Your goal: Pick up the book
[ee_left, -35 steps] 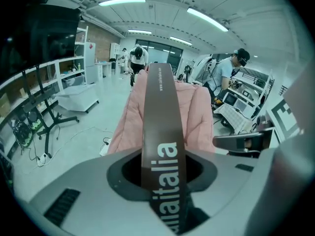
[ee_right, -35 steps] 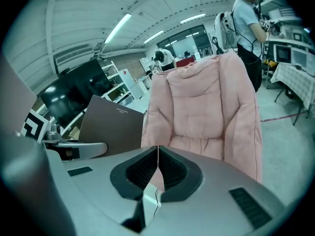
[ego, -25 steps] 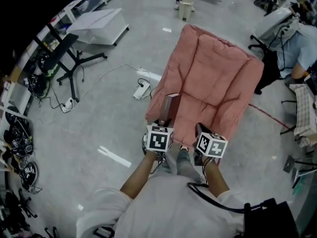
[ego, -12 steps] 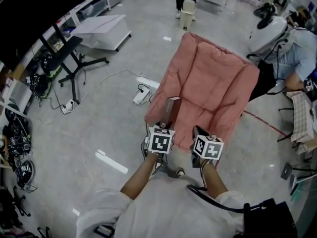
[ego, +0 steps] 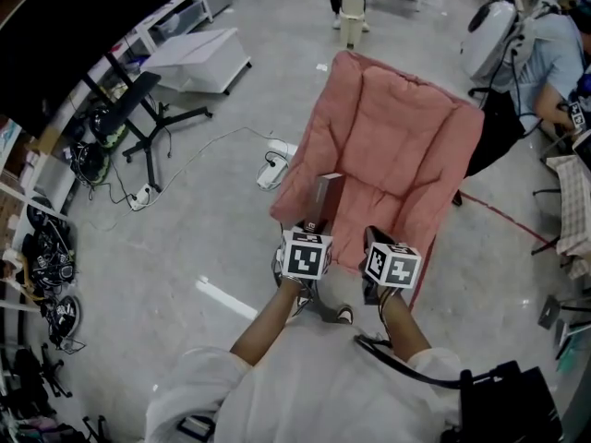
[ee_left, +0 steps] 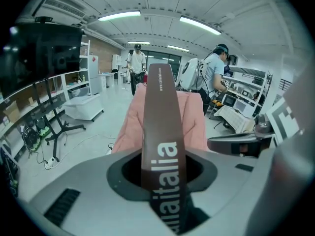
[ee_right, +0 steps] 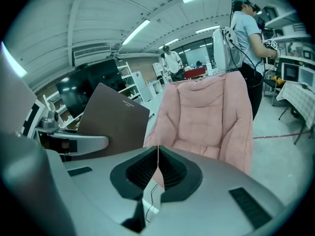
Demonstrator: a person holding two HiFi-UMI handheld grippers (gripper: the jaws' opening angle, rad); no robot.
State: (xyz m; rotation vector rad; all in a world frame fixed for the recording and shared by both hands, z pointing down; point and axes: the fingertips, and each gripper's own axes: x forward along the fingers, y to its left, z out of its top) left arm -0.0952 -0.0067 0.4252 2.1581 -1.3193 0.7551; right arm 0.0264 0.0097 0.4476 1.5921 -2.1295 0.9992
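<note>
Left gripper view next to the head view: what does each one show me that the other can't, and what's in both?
Only the left gripper view shows the white lettering on the spine of the brown book, the left tongs clamped on that spine, and the ceiling lights. Only the head view shows the person's forearms and white shirt from above. Both show the brown book held in the left tongs with the pink armchair behind it.
</note>
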